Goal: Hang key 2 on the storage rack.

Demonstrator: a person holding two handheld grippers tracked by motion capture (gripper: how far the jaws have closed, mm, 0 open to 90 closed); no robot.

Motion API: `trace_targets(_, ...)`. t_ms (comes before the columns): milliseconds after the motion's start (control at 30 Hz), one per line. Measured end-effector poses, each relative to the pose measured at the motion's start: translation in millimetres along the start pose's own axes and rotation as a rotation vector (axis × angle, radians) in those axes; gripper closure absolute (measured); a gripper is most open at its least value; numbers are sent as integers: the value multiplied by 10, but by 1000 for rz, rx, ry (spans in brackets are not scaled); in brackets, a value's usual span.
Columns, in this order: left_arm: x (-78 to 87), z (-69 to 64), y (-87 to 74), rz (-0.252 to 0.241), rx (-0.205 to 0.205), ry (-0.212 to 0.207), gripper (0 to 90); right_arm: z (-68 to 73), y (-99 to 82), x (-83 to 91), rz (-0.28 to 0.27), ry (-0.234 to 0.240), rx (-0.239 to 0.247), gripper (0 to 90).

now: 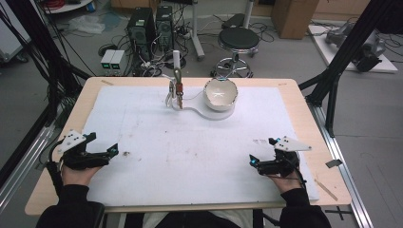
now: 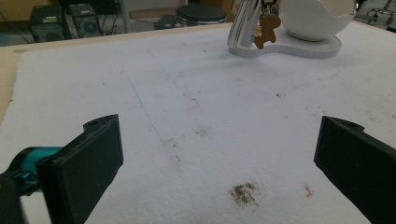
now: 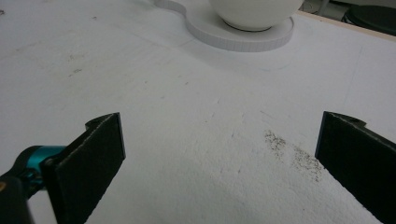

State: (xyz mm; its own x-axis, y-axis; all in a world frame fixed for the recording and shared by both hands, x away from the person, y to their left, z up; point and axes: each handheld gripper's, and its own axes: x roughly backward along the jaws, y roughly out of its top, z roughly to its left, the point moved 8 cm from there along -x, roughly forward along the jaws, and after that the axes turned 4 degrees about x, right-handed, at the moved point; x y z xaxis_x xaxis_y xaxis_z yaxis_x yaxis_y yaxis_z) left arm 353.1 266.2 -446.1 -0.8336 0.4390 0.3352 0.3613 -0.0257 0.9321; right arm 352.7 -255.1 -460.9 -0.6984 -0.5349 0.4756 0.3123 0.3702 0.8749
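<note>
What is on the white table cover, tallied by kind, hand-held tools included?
Hand-held tools: 2, left tool and right tool, both open
White bowl: 1
White base under the bowl: 1
Upright stand on the base: 1
Small brown figure hanging from the stand: 1
Total: 6

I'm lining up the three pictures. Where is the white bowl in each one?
High view: white bowl at the table's far middle, on a flat white base.
Left gripper view: bowl at top right, cut by the edge.
Right gripper view: bowl at top centre.
Shared landmark: that flat white base.
</note>
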Motion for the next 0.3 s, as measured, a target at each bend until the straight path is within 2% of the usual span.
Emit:
trace_targets(133,69,-13,-22,-11,11,4,17,3,-7,-18,7,1,7,5)
trace_targets(300,70,2,-46,-4,16,1,17,7,-8,-29,10,3,8,5)
